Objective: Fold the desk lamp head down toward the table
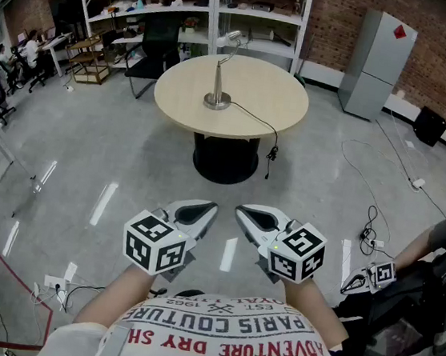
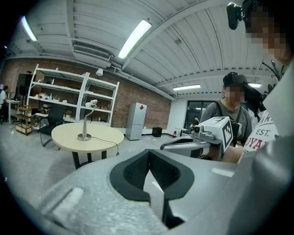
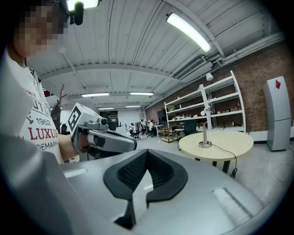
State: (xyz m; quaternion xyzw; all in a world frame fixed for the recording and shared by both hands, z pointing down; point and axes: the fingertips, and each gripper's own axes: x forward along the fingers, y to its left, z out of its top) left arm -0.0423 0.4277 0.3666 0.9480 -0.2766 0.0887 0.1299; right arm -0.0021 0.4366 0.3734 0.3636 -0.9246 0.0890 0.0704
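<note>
A silver desk lamp (image 1: 219, 74) stands upright on a round beige table (image 1: 255, 113), its head raised at the top of the stem; a black cord runs from its base over the table's edge. It also shows small in the left gripper view as the lamp (image 2: 85, 124) and in the right gripper view as the lamp (image 3: 205, 128). My left gripper (image 1: 203, 211) and right gripper (image 1: 247, 215) are held close to my chest, far from the table, both shut with nothing between the jaws. Each gripper sees the other: the right gripper (image 2: 202, 137), the left gripper (image 3: 103, 137).
White shelving (image 1: 188, 0) stands behind the table, with a black chair (image 1: 153, 56) beside it and a grey cabinet (image 1: 376, 63) at the back right. Cables and a power strip (image 1: 374, 232) lie on the floor at right. A second person (image 2: 234, 114) stands close at my right.
</note>
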